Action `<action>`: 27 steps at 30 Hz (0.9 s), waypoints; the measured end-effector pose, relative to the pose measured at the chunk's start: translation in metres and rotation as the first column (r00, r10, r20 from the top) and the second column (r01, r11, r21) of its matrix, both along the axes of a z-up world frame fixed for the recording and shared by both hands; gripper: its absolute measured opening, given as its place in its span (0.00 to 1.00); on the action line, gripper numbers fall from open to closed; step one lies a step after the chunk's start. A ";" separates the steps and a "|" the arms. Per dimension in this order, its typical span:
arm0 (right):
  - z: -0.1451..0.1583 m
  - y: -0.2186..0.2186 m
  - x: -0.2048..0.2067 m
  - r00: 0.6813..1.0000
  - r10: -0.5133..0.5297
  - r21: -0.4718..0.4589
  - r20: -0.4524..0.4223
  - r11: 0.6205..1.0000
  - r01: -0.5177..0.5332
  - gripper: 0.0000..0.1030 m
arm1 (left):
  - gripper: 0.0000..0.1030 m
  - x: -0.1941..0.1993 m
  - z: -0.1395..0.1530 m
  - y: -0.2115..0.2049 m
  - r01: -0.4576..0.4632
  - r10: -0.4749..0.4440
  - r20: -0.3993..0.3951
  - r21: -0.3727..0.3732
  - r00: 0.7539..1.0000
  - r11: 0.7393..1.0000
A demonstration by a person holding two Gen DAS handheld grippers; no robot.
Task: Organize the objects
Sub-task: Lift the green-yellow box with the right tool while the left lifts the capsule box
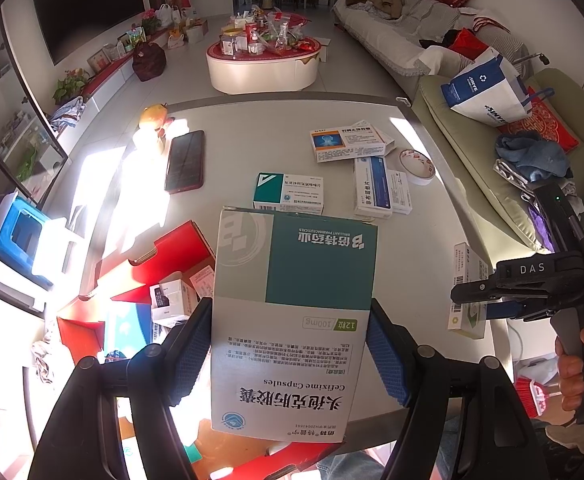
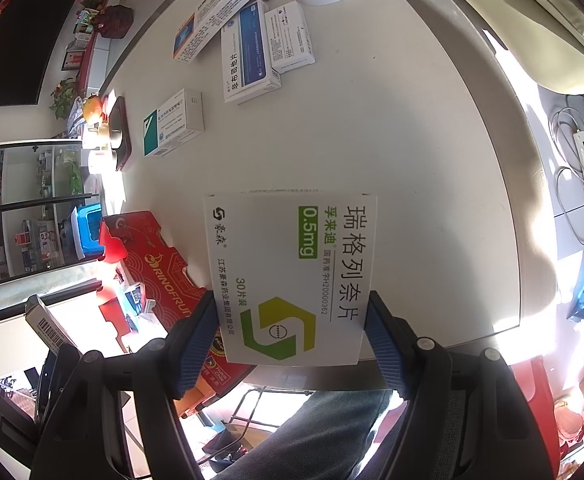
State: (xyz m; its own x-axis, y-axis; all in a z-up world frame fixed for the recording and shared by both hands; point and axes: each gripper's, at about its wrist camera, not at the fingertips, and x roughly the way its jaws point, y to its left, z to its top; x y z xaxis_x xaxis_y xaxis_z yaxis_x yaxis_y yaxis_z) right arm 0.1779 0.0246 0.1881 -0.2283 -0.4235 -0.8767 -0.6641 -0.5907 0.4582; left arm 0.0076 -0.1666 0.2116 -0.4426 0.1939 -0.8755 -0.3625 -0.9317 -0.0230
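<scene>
Cefixime capsule box (image 1: 292, 320), teal and white, sits pinched in the left claw (image 1: 289, 354), blue pads on both long edges, its long axis running toward 12 o'clock over the worktop (image 1: 251, 140). The open red carton (image 1: 159, 256) lies at about 9 o'clock of it, nearer this hand, and looks the likely drop spot. The right claw (image 1: 492, 292) shows at 3 o'clock, its box mostly hidden.

From the right wrist, the white repaglinide tablet box (image 2: 292, 276) is pinched in the right claw (image 2: 292, 340), long axis toward 12 o'clock. The red carton (image 2: 155, 272) lies at 9 o'clock, partly cut off behind it. Loose medicine boxes (image 2: 247, 60) remain at 11 to 12 o'clock; the carton's inside is hard to make out.
</scene>
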 end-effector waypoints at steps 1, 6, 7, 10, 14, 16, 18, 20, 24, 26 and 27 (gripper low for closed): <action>0.000 0.000 0.000 1.000 0.000 -0.001 0.000 1.000 0.000 0.69 | 0.75 0.000 0.000 0.000 0.000 0.000 0.000 0.000 1.000 1.000; 0.000 0.000 0.000 1.000 -0.002 -0.001 0.001 1.000 0.002 0.69 | 0.75 0.000 -0.001 0.000 0.003 -0.003 -0.001 -0.001 1.000 1.000; 0.000 0.000 0.000 1.000 -0.001 -0.001 0.001 1.000 0.001 0.69 | 0.75 0.000 -0.001 0.000 0.003 -0.003 -0.001 0.000 1.000 1.000; 0.000 0.000 -0.001 1.000 -0.002 -0.001 0.001 1.000 0.002 0.69 | 0.75 0.000 -0.001 0.000 0.005 -0.005 -0.001 -0.001 1.000 1.000; -0.001 0.001 -0.001 1.000 -0.006 -0.001 0.002 1.000 0.006 0.69 | 0.75 0.000 -0.001 -0.001 0.007 -0.007 -0.001 -0.001 1.000 1.000; -0.001 0.001 -0.001 1.000 -0.006 -0.002 0.002 1.000 0.006 0.69 | 0.75 0.000 -0.001 -0.001 0.007 -0.007 0.000 -0.001 1.000 1.000; -0.001 0.001 -0.001 1.000 -0.005 0.000 0.002 1.000 0.005 0.69 | 0.75 0.000 -0.001 -0.001 0.008 -0.008 0.000 -0.002 1.000 1.000; -0.001 0.001 -0.002 1.000 -0.004 0.000 0.001 1.000 0.004 0.69 | 0.75 0.000 -0.001 -0.001 0.010 -0.010 0.000 -0.002 1.000 1.000; -0.002 0.001 -0.002 1.000 -0.005 0.000 0.001 1.000 0.005 0.69 | 0.75 0.000 -0.002 -0.001 0.013 -0.013 0.000 -0.002 1.000 1.000; -0.002 0.001 -0.002 1.000 -0.009 -0.002 0.000 1.000 0.009 0.69 | 0.75 0.000 -0.002 -0.001 0.014 -0.014 0.000 -0.002 1.000 1.000; -0.001 0.001 -0.002 1.000 -0.010 -0.005 -0.002 1.000 0.010 0.69 | 0.75 0.000 -0.001 -0.001 0.014 -0.014 -0.001 -0.002 1.000 1.000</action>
State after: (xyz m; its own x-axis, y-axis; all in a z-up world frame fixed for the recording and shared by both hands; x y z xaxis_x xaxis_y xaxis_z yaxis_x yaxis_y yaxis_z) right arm 0.1756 0.0253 0.1866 -0.2340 -0.4251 -0.8744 -0.6694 -0.5818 0.4620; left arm 0.0079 -0.1679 0.2102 -0.4403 0.1986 -0.8756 -0.3756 -0.9265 -0.0213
